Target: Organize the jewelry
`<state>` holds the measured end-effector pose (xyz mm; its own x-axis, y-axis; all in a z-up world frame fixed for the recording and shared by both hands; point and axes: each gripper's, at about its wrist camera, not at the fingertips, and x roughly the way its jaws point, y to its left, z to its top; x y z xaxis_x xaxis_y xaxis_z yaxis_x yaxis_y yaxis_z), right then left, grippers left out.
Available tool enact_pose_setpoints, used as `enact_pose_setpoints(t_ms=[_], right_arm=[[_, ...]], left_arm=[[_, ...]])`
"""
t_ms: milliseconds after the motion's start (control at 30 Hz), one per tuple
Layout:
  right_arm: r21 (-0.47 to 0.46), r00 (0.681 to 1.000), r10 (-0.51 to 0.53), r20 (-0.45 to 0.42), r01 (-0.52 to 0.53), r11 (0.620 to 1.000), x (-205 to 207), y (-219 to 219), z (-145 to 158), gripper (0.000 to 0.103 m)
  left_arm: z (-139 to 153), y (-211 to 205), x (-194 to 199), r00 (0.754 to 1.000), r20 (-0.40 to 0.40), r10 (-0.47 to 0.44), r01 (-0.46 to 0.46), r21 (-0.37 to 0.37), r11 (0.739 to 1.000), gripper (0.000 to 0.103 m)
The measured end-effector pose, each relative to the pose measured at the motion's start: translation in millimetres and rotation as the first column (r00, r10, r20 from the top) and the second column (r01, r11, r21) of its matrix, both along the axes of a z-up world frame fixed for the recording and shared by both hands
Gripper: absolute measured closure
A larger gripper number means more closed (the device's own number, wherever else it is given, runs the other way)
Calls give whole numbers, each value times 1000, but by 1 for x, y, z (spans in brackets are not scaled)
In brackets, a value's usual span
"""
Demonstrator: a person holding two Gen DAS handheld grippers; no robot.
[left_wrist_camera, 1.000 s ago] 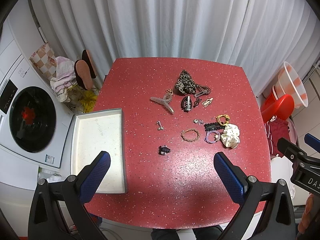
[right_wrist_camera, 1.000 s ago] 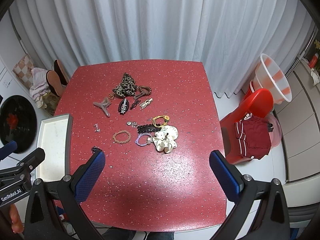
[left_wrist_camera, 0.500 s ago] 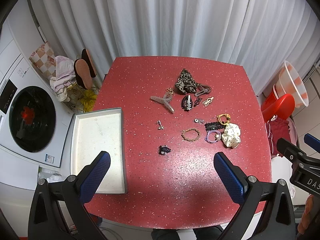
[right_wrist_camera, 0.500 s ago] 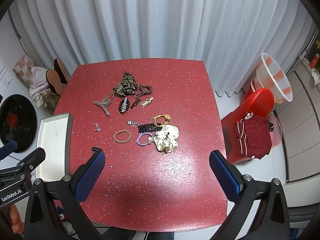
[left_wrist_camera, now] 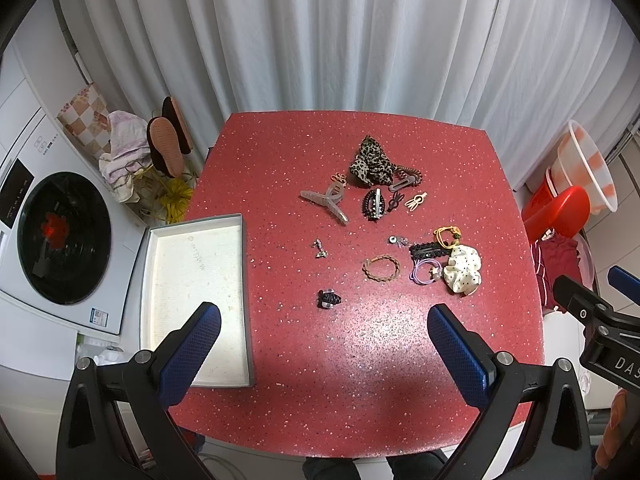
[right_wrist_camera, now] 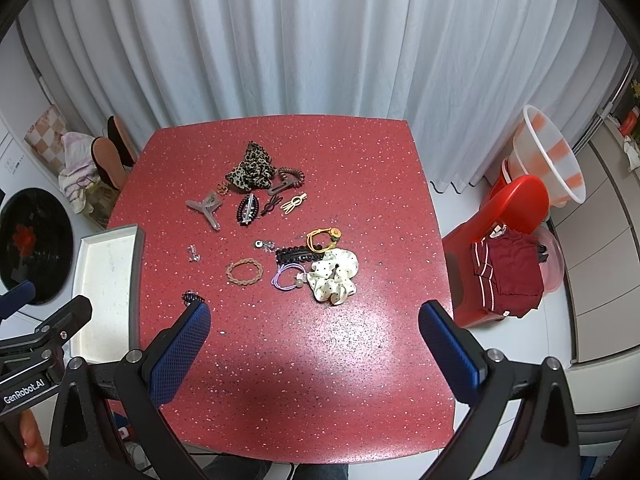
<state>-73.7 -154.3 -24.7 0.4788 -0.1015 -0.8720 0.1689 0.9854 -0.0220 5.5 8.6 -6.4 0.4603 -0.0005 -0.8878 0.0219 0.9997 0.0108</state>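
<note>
Several hair accessories and small jewelry pieces lie on a red speckled table [left_wrist_camera: 360, 360]: a leopard scrunchie [left_wrist_camera: 370, 162], a grey claw clip [left_wrist_camera: 325, 201], a braided brown bracelet [left_wrist_camera: 381, 269], a white dotted scrunchie [left_wrist_camera: 463, 269], a small black clip [left_wrist_camera: 329, 299] and a tiny earring [left_wrist_camera: 319, 249]. An empty white tray [left_wrist_camera: 196, 280] sits at the table's left edge. My left gripper [left_wrist_camera: 324, 344] is open and empty, high above the near table. My right gripper [right_wrist_camera: 314, 342] is open and empty, also high above; the bracelet [right_wrist_camera: 244, 272] and white scrunchie [right_wrist_camera: 334, 275] lie ahead of it.
A washing machine [left_wrist_camera: 48, 240] stands left of the table with slippers [left_wrist_camera: 166, 148] and cloth beside it. A red chair [right_wrist_camera: 504, 232] with red clothing and a white basket [right_wrist_camera: 550, 156] stand to the right. White curtains hang behind.
Both grippers have drifted slightly up or back, so the table looks a little smaller. Nothing on the table has moved.
</note>
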Motion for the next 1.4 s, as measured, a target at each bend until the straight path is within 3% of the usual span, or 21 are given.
enact_pose_setpoints(t_ms=[967,1200,1400], right_arm=[[-4,1000,11,-14,-11,1000,-4,4,-7,0],[45,999,7,-31,-6,999,-1,-6,-12,0],[103,997,-52,-59,58,993,3,-26,-27,0]], left_arm=[[-10,6,-3,999,-33,11,-12,-18,1000,0],[-21,18,5,997,-57,44,-45,-23,999,0],[-43,25,12,993,-105,56,-60,-36,998,0]])
